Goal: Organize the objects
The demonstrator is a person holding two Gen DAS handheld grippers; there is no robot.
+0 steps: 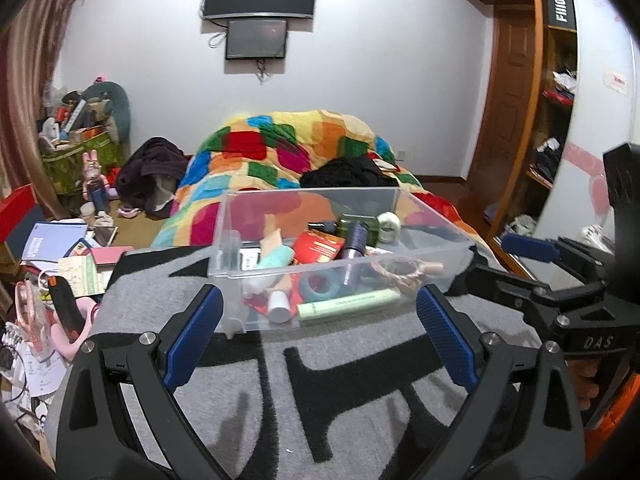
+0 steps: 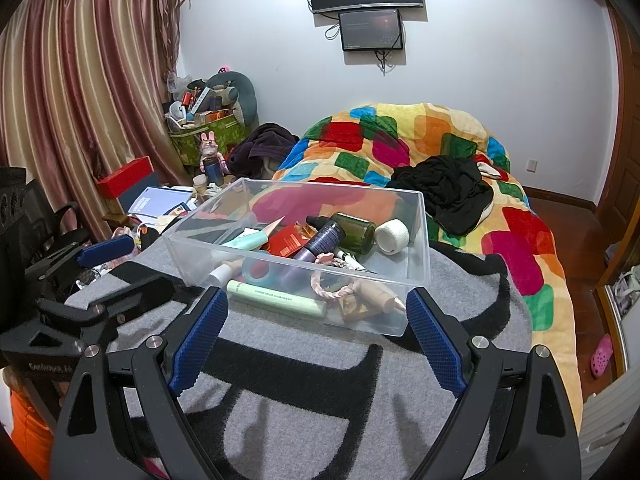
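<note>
Tongs first: we hold our left gripper spread wide and empty over the grey blanket. Ahead, between the two tools, sits the clear bin, with tubes, a green jar and white tape inside. Our right gripper gapes wide too, gripping nothing.

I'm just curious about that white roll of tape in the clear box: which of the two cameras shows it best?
The right wrist view: the white tape roll lies large and unobstructed beside the dark green jar. In the left wrist view the roll sits farther back, smaller, at the far side of the clear box.
</note>
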